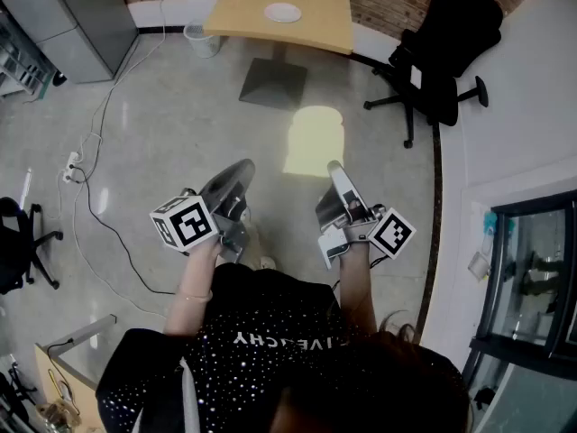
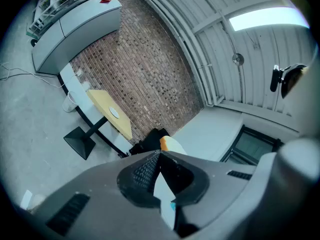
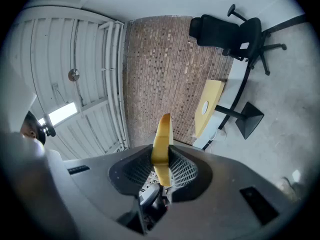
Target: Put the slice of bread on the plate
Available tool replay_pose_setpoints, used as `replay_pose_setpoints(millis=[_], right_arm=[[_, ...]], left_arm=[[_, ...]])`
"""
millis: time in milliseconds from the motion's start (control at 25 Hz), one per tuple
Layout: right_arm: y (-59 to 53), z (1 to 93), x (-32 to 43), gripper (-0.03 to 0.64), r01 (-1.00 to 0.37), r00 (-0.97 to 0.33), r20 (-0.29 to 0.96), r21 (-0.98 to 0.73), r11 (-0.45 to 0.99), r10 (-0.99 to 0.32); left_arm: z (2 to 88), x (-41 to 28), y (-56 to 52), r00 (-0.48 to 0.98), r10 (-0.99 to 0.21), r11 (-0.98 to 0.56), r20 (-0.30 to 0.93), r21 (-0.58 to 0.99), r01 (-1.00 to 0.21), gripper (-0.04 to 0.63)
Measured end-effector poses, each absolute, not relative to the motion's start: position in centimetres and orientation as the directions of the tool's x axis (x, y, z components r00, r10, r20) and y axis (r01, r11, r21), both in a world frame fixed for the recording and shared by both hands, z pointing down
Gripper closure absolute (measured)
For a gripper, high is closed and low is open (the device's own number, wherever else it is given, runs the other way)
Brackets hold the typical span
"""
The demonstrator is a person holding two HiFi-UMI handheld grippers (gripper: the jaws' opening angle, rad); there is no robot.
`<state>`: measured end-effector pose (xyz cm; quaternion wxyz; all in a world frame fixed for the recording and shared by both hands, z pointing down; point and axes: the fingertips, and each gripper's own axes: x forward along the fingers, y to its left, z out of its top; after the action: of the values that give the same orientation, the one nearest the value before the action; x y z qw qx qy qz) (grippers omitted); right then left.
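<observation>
A pale slice of bread (image 1: pixel 314 141) is held out over the floor, with my right gripper (image 1: pixel 334 170) shut on its near edge. In the right gripper view the slice (image 3: pixel 161 139) stands edge-on between the ribbed pads of that gripper (image 3: pixel 161 158). The white plate (image 1: pixel 283 13) lies on a wooden table (image 1: pixel 315 7) far ahead, also visible as a small plate (image 3: pixel 204 105) and plate (image 2: pixel 114 113). My left gripper (image 1: pixel 242 171) is held level beside the right one, its tips (image 2: pixel 159 154) meeting with nothing in them. A corner of the bread (image 2: pixel 170 144) shows just beyond them.
A black office chair (image 1: pixel 442 43) stands right of the table, against the wall. A white bin (image 1: pixel 202 39) sits at the table's left, and cables (image 1: pixel 90 179) trail over the floor at left. A brick wall (image 2: pixel 145 69) runs behind the table.
</observation>
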<state>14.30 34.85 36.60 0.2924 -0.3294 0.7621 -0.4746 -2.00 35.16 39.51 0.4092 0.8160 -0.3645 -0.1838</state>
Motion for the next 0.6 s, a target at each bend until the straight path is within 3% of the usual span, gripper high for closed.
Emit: replay_pose_setpoints(millis=[600], right_arm=[[16.6,35.8,12.7,0.522,-0.226,-0.603,-0.120,-0.922,0.314,-0.789]], left_arm=[[37.8,-3.1,16.0,0.690,-0.723,-0.436,-0.033,0.797,-0.419,0.586]])
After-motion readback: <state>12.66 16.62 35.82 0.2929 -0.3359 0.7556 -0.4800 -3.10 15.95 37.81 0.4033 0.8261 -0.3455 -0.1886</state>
